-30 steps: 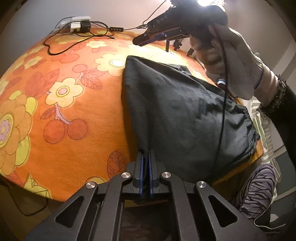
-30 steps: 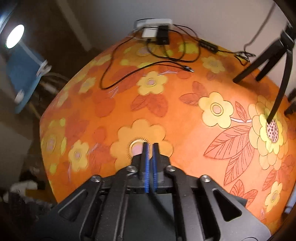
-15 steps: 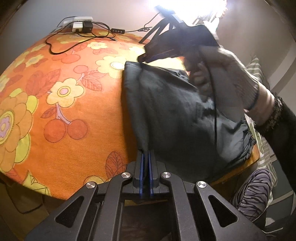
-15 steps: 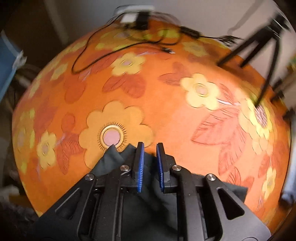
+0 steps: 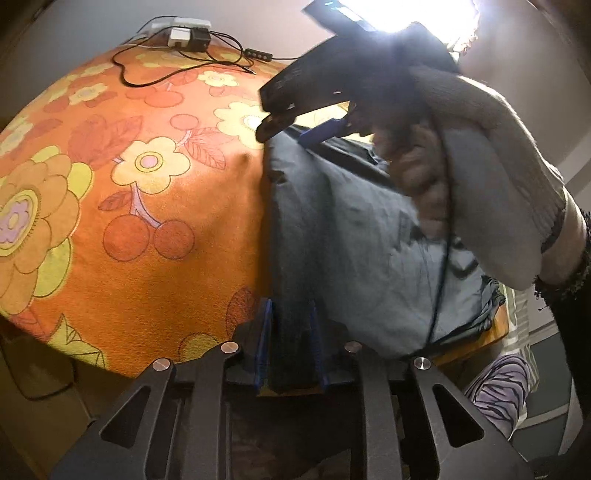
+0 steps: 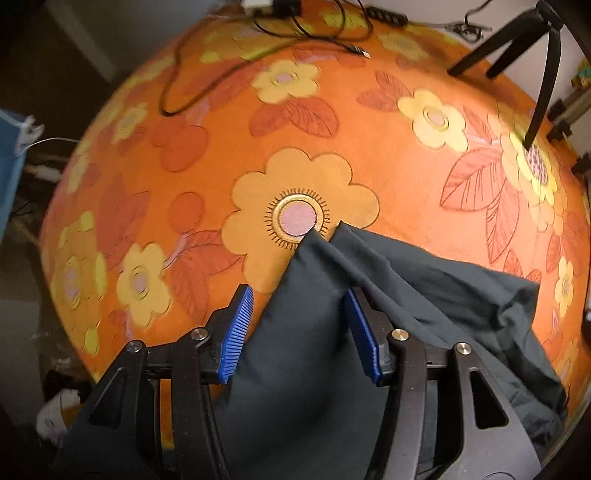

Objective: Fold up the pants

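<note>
Dark pants (image 6: 388,314) lie folded on the counter (image 6: 332,155), which carries an orange floral cloth; they sit toward its near right part, one edge running along the cherry print in the left wrist view.

Right tool (image 6: 299,325): jaws opening, now about half wide. A pointed fold of the pants sits between the blue pads (image 6: 236,332), not pinched; cloth touches the right pad, gap on the left. Fold tip rests on the big yellow flower's centre. The left wrist view shows a gloved hand (image 5: 491,192) holding this tool, tilted down over the pants' far edge.

Left tool (image 5: 290,347): jaws opening, narrow gap. Near edge of the pants runs between the pads; can't tell if they still press on it.

Cables and a power strip (image 5: 181,33) lie at the far edge. Black tripod legs (image 6: 535,74) stand far right.
</note>
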The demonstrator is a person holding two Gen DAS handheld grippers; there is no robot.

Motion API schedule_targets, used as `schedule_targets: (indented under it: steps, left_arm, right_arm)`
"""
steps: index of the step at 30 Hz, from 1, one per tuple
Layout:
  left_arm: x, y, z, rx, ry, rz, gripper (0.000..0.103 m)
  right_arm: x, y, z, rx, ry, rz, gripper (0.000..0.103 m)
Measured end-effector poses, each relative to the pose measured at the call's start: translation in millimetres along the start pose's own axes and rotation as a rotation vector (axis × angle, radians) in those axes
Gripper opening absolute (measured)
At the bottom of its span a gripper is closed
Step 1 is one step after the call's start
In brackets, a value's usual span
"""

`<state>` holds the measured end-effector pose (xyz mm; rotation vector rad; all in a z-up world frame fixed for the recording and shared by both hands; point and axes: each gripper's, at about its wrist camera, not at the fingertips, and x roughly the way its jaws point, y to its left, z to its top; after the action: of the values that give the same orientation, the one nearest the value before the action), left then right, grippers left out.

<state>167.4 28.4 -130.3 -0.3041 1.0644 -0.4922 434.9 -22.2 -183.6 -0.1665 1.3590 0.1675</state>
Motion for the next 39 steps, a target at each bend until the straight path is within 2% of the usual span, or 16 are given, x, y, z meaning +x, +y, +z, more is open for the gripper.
schedule_targets:
  steps: [3,5,9,10,12,13,15,17,25,30,31,34,36,39]
  left_arm:
    - [0,-2,1,0.008,-0.003,0.004,0.020]
    - [0,-4,2,0.014,-0.006,0.007,0.032]
    - [-1,-7,4,0.025,-0.019,0.015,0.033]
    - [-1,-6,5,0.024,-0.021,0.016,0.033]
    - [-1,-5,6,0.021,-0.023,0.015,0.033]
    - [0,-5,6,0.019,-0.022,0.017,0.033]
    - [2,-5,8,0.020,-0.019,0.020,0.034]
    - [5,-7,9,0.032,-0.016,0.028,0.046]
    - [18,-15,20,0.047,-0.009,0.045,0.047]
    - [26,-15,18,0.031,0.005,0.013,0.047]
    - [26,-15,17,0.031,-0.001,0.000,0.046]
    - [21,-19,14,0.044,-0.026,-0.031,0.012]
    - [14,-23,14,0.041,-0.054,-0.057,0.006]
    - [-1,-38,16,0.066,-0.101,-0.115,0.004]
  right_arm:
    - [6,8,7,-0.008,0.001,-0.081,0.054]
    - [10,10,11,-0.008,0.008,-0.109,0.054]
    - [14,17,13,-0.026,0.024,-0.143,0.053]
    - [14,17,13,-0.022,0.024,-0.141,0.049]
    - [13,15,13,-0.019,0.019,-0.157,0.031]
    - [13,15,14,-0.015,0.017,-0.158,0.029]
    - [10,9,12,-0.003,0.012,-0.139,0.019]
    - [3,-1,9,0.022,0.005,-0.091,0.009]
    - [-42,-31,-3,0.083,-0.081,0.043,0.007]
    - [-63,-48,-12,0.116,-0.119,0.088,0.006]
    - [-63,-51,-12,0.120,-0.122,0.099,0.007]
    - [-64,-52,-4,0.127,-0.129,0.122,0.006]
    - [-67,-53,-6,0.131,-0.137,0.135,0.006]
    - [-75,-55,-8,0.133,-0.155,0.161,0.006]
